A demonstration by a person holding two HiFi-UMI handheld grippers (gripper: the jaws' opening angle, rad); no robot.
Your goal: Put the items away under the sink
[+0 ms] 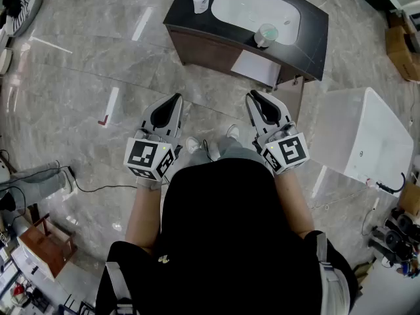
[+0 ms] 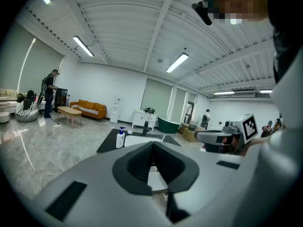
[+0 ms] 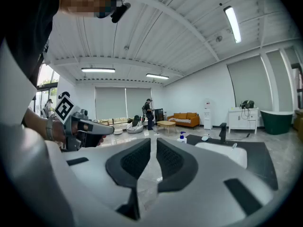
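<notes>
A dark vanity point(image 1: 314, 37) with a white basin point(image 1: 252, 8) stands ahead of me on the floor. On its counter sit a white pump bottle with a blue top point(image 1: 201, 0) and a small round pale-green container point(image 1: 266, 35). Below the counter a white panel point(image 1: 256, 67) shows, and a brown door point(image 1: 294, 98) stands ajar at its right. My left gripper point(image 1: 176, 98) and right gripper point(image 1: 252, 95) are held side by side at waist height, short of the vanity, both shut and empty. The bottle point(image 2: 120, 138) also shows in the left gripper view, and the bottle point(image 3: 181, 136) and faucet point(image 3: 222, 132) in the right.
A white bathtub point(image 1: 367, 140) stands right of the vanity, with cardboard boxes point(image 1: 401, 44) behind it. A cable point(image 1: 88, 188) trails over the grey marble floor at left. A wooden stool point(image 1: 42, 245) and clutter sit at lower left. People point(image 3: 147, 113) stand far off.
</notes>
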